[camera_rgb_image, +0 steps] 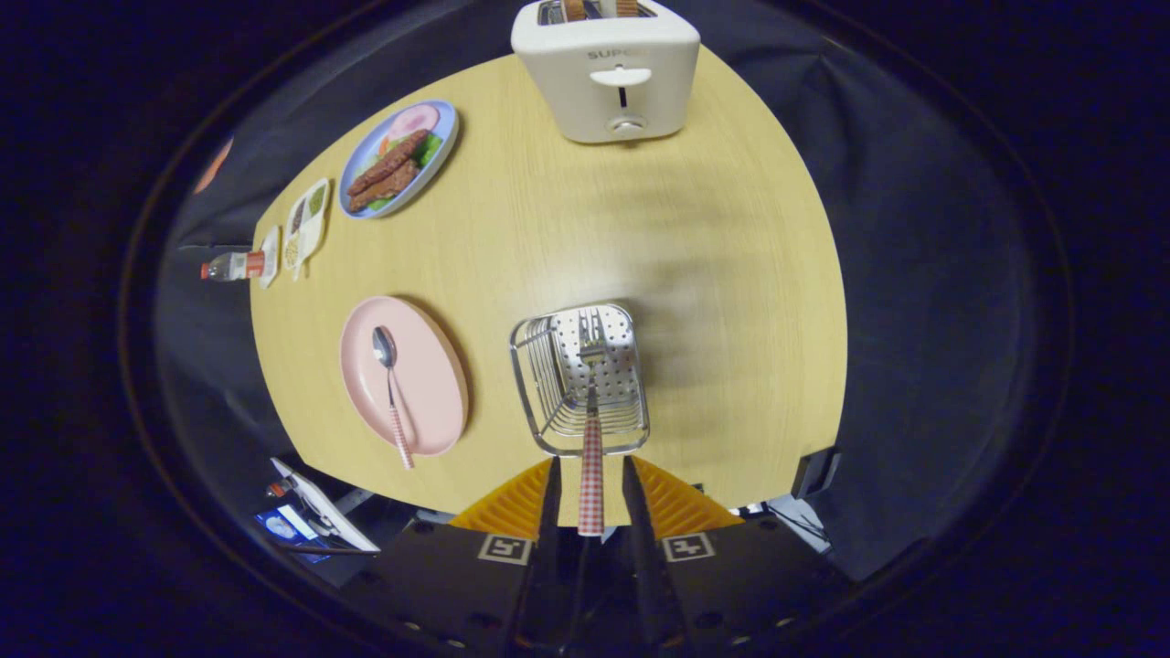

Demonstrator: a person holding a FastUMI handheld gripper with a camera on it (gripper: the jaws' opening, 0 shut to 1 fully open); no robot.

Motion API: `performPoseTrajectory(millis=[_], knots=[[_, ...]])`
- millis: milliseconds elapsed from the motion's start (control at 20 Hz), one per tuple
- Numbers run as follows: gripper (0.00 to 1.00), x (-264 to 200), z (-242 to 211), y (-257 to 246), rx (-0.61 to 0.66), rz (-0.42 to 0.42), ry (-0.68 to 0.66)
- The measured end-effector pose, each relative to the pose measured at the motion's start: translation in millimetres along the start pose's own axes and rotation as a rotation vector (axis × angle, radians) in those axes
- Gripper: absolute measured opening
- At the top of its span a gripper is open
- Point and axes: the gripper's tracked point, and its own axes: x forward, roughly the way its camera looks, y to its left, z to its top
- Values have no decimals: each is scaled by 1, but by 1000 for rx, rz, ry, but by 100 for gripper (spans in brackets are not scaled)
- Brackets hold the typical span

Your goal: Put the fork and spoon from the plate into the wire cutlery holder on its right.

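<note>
Carrying the fork [591, 429] by its checked handle, held the gripper [590, 493] low centre of the frame, both fingers seeming pressed on the handle, tines reaching out over the holder [539, 366] just ahead. Judged the fork step nearly done: called next for easing the tines down inside the wire walls, then parting the fingers. Left the spoon [391, 388] lying on the pink plate [439, 402], left of centre, for the following trip. Kept the holder well inside the table [713, 274] edge, with bare wood to its right and beyond it. Stood the toaster [608, 73] far off at top centre, the food plate [439, 160] upper left, both well apart. Risked only snagging tines on the near rim.
</note>
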Motion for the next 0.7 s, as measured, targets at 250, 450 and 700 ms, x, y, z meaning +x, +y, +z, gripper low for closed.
performPoseTrajectory(millis=[250,450,700], knots=[[71,-30,11,14,-67,41,-228],[80,-53,18,46,-131,118,-519],[88,-52,-10,98,-223,92,-744]])
